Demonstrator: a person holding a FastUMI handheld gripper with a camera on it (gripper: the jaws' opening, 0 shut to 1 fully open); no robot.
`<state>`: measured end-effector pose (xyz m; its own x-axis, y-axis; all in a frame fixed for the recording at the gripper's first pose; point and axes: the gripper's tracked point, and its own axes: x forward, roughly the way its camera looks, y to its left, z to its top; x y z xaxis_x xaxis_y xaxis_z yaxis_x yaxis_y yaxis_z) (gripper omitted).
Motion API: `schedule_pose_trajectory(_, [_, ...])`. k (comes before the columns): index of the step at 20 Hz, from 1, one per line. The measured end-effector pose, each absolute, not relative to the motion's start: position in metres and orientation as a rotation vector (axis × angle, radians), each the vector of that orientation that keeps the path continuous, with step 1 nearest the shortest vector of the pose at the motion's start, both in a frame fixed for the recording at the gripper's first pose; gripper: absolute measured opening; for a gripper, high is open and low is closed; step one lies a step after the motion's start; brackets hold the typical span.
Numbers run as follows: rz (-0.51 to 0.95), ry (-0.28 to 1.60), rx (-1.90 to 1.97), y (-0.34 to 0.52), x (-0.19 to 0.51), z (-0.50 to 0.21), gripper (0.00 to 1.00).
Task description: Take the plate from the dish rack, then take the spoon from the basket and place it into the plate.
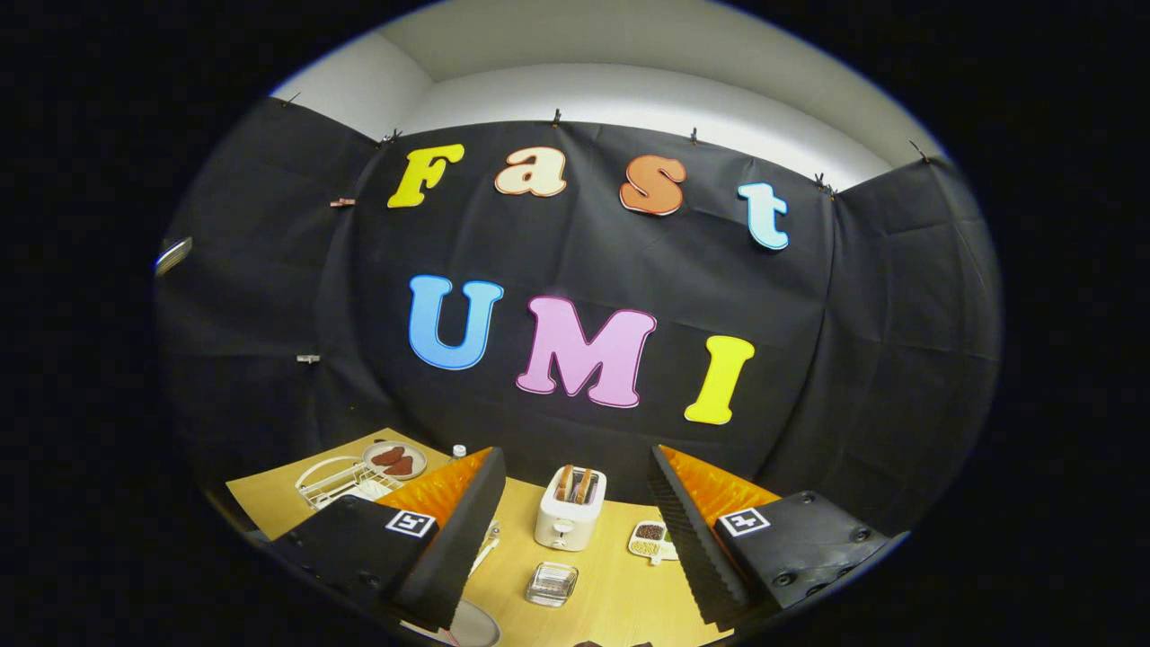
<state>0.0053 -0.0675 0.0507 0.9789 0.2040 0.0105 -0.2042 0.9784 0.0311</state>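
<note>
My gripper (575,460) is open and holds nothing, raised above a wooden table (620,598). A white wire dish rack (346,483) stands at the far left of the table, partly hidden behind the left finger (449,526). The rim of a grey plate (474,626) lies on the table below the near end of that finger. A slim pale object (488,542), possibly the spoon, pokes out beside the left finger; I cannot tell what it rests in.
A white toaster (570,519) with two slices stands on the table between the fingers. A small glass dish (552,583) lies nearer than it. A compartment dish (653,540) sits by the right finger. A plate of brown food (395,461) and a small bottle (459,451) stand behind the rack.
</note>
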Motion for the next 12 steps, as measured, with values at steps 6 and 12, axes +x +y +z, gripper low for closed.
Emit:
schedule_pose_trajectory(6, [0.233,-0.014,0.058,-0.086,0.009,0.049,0.98])
schedule_pose_trajectory(12, [0.258,-0.012,0.056,-0.095,0.007,0.041,0.98])
